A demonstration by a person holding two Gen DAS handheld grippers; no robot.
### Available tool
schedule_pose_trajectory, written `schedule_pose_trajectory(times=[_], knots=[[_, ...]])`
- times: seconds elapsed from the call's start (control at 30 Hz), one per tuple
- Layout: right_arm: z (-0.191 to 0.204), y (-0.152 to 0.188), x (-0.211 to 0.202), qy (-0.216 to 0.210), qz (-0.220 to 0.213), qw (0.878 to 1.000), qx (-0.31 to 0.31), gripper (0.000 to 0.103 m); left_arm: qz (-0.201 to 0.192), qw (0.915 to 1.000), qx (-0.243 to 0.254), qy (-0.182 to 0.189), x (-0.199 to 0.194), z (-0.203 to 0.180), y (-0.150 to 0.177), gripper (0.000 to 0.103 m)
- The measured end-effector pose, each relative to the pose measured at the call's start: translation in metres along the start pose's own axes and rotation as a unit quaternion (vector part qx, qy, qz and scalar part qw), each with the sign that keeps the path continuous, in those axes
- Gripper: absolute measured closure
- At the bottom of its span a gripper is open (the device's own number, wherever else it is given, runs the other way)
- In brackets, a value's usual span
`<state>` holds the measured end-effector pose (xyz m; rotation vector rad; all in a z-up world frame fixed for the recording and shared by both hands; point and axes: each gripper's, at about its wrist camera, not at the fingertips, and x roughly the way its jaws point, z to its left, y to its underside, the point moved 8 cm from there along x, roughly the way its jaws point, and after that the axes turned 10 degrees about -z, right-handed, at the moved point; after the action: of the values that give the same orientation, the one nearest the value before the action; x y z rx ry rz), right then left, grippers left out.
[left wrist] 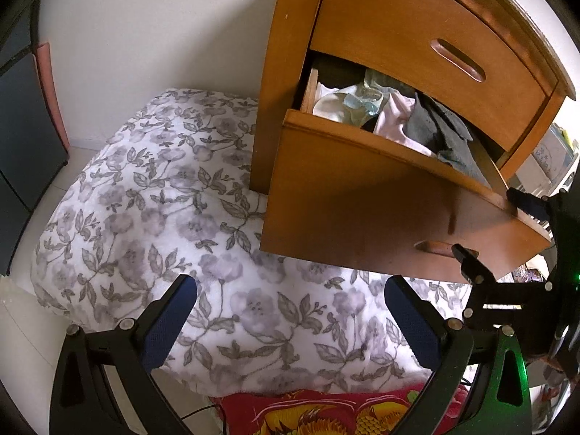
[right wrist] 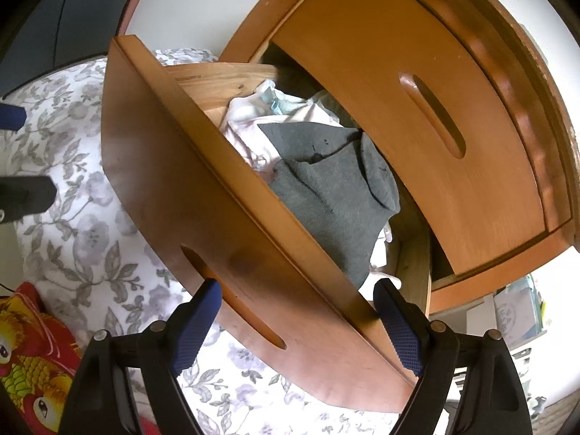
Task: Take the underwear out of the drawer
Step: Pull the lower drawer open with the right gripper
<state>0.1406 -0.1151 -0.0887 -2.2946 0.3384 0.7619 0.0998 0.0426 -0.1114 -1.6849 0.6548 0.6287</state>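
Observation:
The wooden nightstand's lower drawer (left wrist: pixel 362 195) stands pulled out over the bed. Inside lies a pile of underwear: a grey piece (right wrist: pixel 333 188) on top, with pale pink (right wrist: pixel 246 123), white and light blue pieces (left wrist: pixel 362 105) behind it. My right gripper (right wrist: pixel 299 304) straddles the drawer front (right wrist: pixel 188 188) near its slot handle, one pad outside and one inside, shut on the panel. In the left wrist view, the right gripper (left wrist: pixel 489 223) shows at the drawer's right end. My left gripper (left wrist: pixel 290 311) hangs open over the quilt, below the drawer, with nothing in it.
The upper drawer (left wrist: pixel 417 47) is closed right above the open one. A floral quilt (left wrist: pixel 152 199) covers the bed beneath. A red cushion with a gold pattern (left wrist: pixel 326 413) lies at the near edge. A dark cabinet (left wrist: pixel 21 127) stands at the left by the white wall.

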Motion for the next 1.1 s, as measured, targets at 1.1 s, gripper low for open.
schedule_pose_trajectory(times=[1.1], knots=[[-0.047, 0.02, -0.073, 0.014, -0.063, 0.957, 0.285, 0.015, -0.038, 0.999, 0.017, -0.018, -0.055, -0.012, 0.0, 0.0]])
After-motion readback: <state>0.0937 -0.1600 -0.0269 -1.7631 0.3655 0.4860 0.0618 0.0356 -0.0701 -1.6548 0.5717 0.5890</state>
